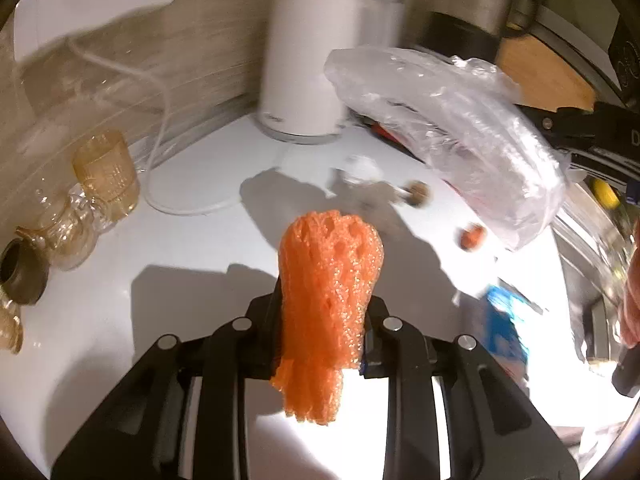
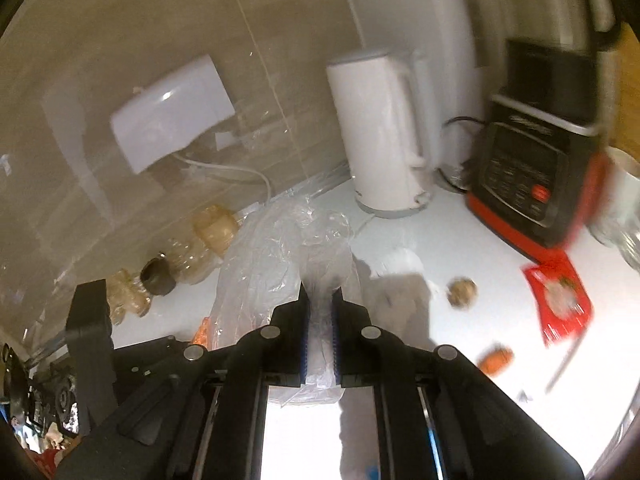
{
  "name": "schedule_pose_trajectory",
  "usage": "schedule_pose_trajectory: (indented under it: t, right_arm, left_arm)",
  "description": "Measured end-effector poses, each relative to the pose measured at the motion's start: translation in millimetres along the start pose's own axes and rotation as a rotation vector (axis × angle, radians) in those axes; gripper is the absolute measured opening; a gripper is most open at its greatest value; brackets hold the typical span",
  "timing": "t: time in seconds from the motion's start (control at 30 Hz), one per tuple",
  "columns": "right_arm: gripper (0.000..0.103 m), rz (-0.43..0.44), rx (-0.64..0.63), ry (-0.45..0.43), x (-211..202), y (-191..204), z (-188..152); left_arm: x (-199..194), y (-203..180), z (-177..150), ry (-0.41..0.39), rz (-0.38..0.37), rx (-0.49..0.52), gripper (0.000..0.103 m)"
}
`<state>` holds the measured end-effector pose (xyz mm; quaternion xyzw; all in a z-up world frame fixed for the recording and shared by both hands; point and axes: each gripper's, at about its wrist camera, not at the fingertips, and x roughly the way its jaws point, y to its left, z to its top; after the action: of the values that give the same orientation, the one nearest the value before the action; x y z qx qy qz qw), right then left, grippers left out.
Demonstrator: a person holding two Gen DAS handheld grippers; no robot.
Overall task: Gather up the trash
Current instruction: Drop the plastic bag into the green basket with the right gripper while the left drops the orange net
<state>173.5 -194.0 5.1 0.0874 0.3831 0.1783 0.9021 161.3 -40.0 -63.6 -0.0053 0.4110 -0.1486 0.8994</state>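
The left hand-held gripper point(image 1: 322, 320) is pinching an orange foam net point(image 1: 330, 280), its long axis running forward along the fingers. The right hand-held gripper point(image 2: 320, 320) is clamping a clear plastic bag point(image 2: 276, 256), which is billowing to its left, toward the left one, above the counter point(image 1: 192, 248). Dropping the net in likely means swinging right, to the bag's mouth.

l gripper point(image 1: 326, 312) jaws clamped; r gripper point(image 2: 320, 312) jaws clamped.

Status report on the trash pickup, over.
Left hand-held gripper shut on orange foam net. Right hand-held gripper shut on clear plastic bag. Scraps remain on counter.
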Motion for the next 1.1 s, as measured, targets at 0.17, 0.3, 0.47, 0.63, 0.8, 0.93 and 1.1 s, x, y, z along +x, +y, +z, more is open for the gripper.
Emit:
schedule_pose_trajectory:
  t: [0.17,0.3,0.47,0.63,0.8,0.93,1.1]
  right_arm:
    - [0.010,-0.044,0.092,-0.034,-63.6,-3.1,-50.5]
    - [0.010,-0.102,0.151,-0.041,-111.7,-7.7,-96.3]
    - [0.010,-0.178,0.188,-0.038,-157.2,-9.4,-145.1]
    - [0.012,-0.244,0.214,-0.011,-189.0,-6.9,-193.9]
    - [0.012,-0.302,0.244,0.025,-207.2,-3.9,-240.4]
    - [0.012,-0.329,0.254,0.046,-218.7,0.8,-269.5]
    - [0.012,-0.363,0.252,0.099,-223.3,7.8,-304.5]
  left_arm:
    - [-43.2,-56.4,-35.7,0.021,-0.045,0.092,0.027]
    - [-75.9,-92.3,-65.1,0.040,-0.113,0.160,0.027]
    - [-101.6,-124.7,-95.3,0.056,-0.181,0.235,0.027]
    - [-116.8,-146.7,-121.0,0.083,-0.225,0.286,0.027]
    - [-120.9,-159.0,-145.2,0.118,-0.260,0.323,0.028]
    - [-122.2,-168.7,-164.8,0.156,-0.296,0.343,0.028]
    - [-126.3,-184.8,-188.2,0.183,-0.323,0.398,0.028]
